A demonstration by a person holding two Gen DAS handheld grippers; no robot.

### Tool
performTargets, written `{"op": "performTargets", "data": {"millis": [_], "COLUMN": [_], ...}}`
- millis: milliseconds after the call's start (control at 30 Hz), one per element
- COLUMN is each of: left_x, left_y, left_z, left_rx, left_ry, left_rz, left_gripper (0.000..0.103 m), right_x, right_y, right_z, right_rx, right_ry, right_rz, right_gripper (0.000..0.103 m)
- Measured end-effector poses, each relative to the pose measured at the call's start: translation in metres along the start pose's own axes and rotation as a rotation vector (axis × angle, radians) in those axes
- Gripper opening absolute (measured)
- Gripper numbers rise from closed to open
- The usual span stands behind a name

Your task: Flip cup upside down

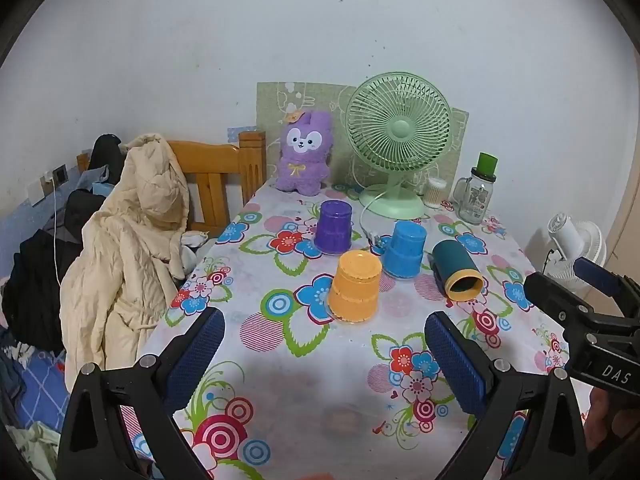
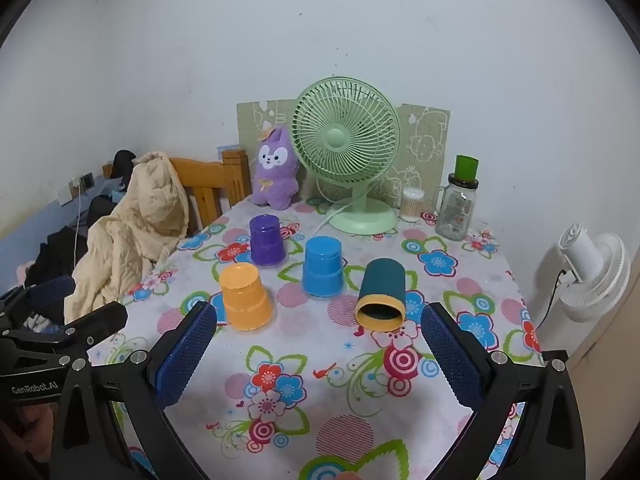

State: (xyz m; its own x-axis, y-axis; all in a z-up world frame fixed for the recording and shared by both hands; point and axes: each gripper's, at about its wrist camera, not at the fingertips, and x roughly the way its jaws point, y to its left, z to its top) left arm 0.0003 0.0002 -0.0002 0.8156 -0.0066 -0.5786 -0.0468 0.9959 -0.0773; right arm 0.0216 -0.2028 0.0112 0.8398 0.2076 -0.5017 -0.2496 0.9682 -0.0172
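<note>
Lying on its side at centre right of the right view, mouth toward the camera, the teal cup (image 2: 379, 297) is the one left to flip. Both the left hand-held gripper (image 1: 324, 356) and the right hand-held gripper (image 2: 320, 354) hover apart and empty above the desk (image 2: 320, 400), the right one nearer.

A plain white wall (image 2: 280, 40) closes the far side of the room. A table (image 2: 460, 280) with a flowered cloth stands against it. To the left, a wooden chair (image 1: 216, 172) sits at the table's far corner, with a cream coat (image 1: 132, 232) draped over it. Farther left, a bed (image 1: 32, 384) holds dark clothes, and a socket (image 1: 59, 175) with a white cable is fixed low on the wall. On the right, a white fan (image 2: 592, 276) stands by the wall. Light is even and soft.
</note>
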Motion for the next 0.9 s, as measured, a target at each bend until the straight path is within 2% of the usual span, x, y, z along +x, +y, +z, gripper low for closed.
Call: {"op": "performTargets", "data": {"millis": [900], "left_x": [-0.0043], "left_y": [-0.0021], "left_z": [-0.0015], "left_rx": [0.002], "left_ry": [-0.005], "left_rz": [-0.001], "left_gripper": [0.101], "right_x": [-0.0030], "right_y": [-0.0010], "right_z": [-0.0002], "right_rx": [-0.006], "right_ry": [0.004], "right_rz": [0.000], "right_gripper": [0.103]}}
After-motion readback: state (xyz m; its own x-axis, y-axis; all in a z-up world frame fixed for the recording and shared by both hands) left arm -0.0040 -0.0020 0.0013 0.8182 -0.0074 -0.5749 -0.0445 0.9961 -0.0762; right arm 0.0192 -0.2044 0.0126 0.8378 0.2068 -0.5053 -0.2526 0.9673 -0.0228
